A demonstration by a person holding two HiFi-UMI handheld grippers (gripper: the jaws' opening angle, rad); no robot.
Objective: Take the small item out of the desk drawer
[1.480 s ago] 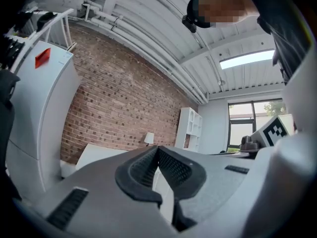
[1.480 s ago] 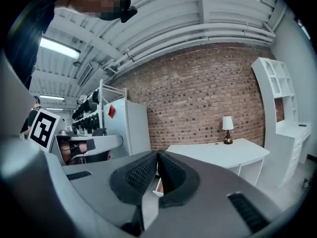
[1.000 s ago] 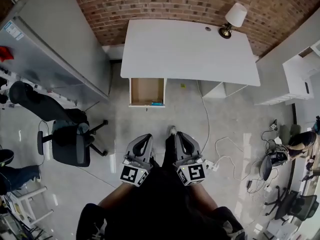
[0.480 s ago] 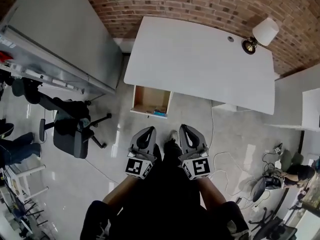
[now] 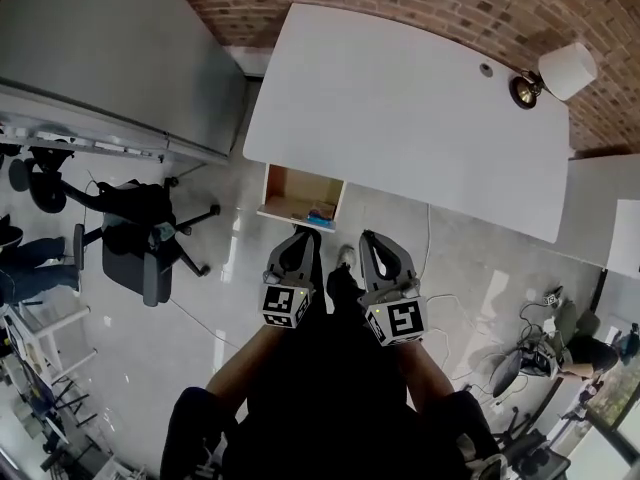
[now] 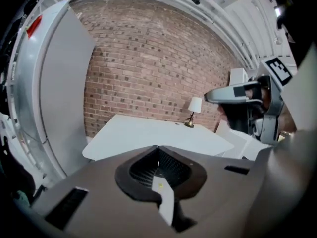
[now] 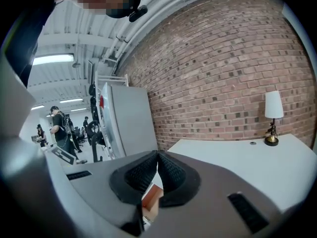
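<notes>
The white desk stands against a brick wall. Its wooden drawer is pulled open at the front left, with a small blue item in the front right corner. My left gripper and right gripper hang side by side just short of the drawer, both shut and empty. In the left gripper view the jaws meet in a thin line in front of the desk top. In the right gripper view the shut jaws leave a sliver of the drawer showing below them.
A table lamp stands at the desk's far right corner. A grey cabinet is left of the desk, with a black office chair in front of it. Cables trail over the floor at right. A person is at far left.
The view has come closer to the desk, so the desk and open drawer now lie nearer the gripper tips. Both grippers stay shut, side by side.
</notes>
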